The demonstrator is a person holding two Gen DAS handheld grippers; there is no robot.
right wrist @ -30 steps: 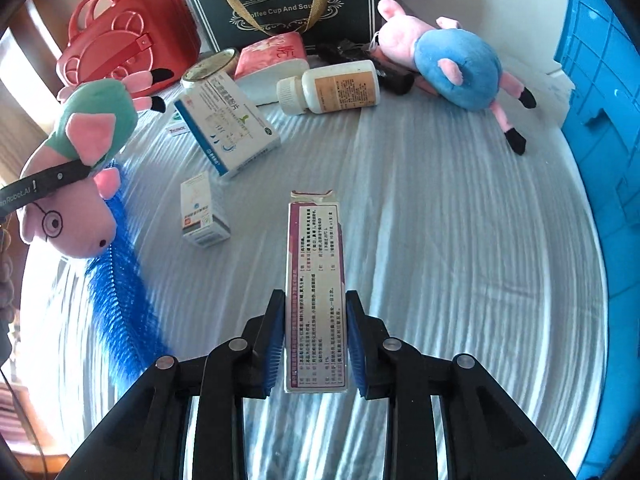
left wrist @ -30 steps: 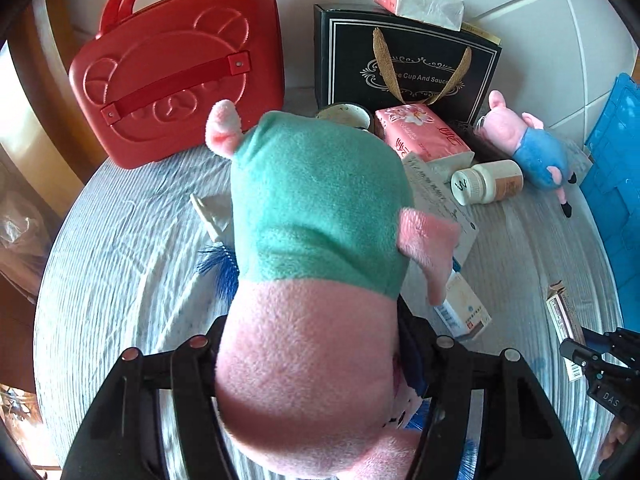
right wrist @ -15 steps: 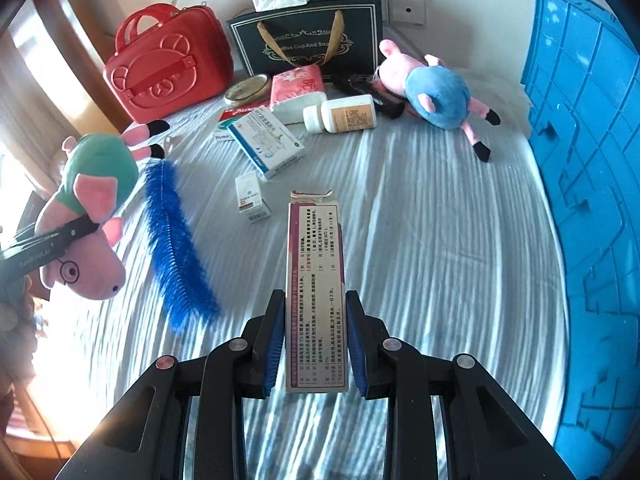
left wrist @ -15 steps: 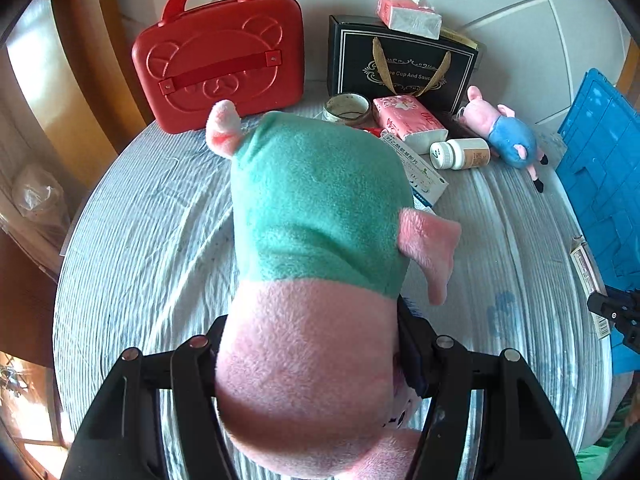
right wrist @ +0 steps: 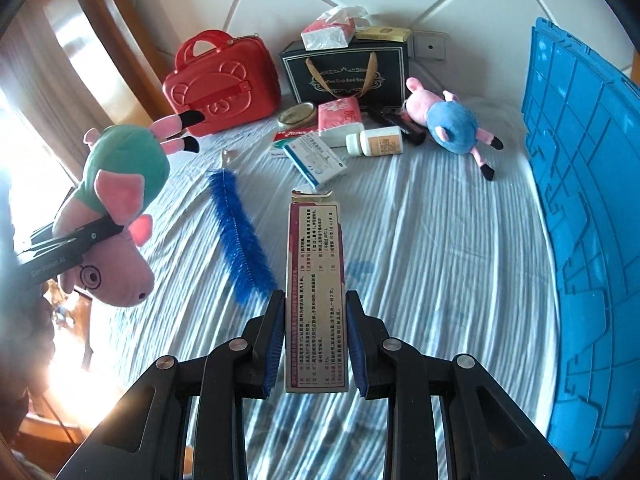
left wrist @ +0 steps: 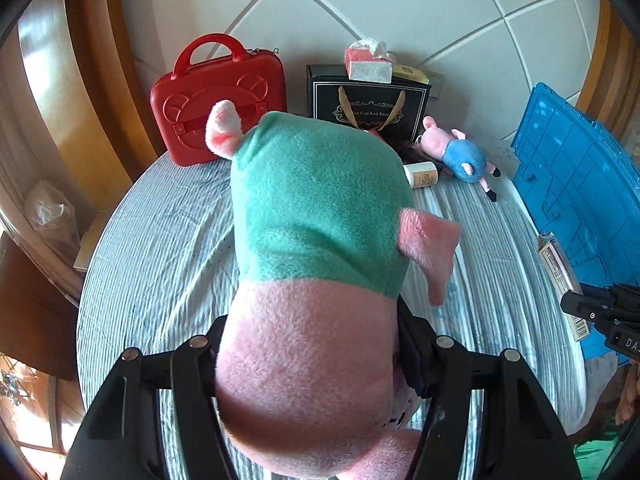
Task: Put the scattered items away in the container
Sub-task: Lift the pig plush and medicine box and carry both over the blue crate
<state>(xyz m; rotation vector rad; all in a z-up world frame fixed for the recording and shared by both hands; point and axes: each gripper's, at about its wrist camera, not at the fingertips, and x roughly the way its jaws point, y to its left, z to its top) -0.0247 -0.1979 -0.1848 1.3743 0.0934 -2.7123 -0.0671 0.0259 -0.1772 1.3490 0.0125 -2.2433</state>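
1. Both tools have risen since a second ago; more of the bed (right wrist: pixel 440 240) shows below them.
2. Two plush pigs: the left tool (left wrist: pixel 316 356) clamps the green-shirted pig (left wrist: pixel 320 208); the blue-shirted pig (right wrist: pixel 452 122) lies beside the blue container (right wrist: pixel 580 200).
3. Right tool (right wrist: pixel 316 344), narrow, grips one long carton (right wrist: pixel 316 296).
4. One blue brush (right wrist: pixel 240 236) and one pill bottle (right wrist: pixel 376 141) lie on the bed.

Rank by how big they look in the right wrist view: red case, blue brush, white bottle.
1. red case
2. blue brush, long but thin, and nearer the camera, so its place against the case is unsure
3. white bottle
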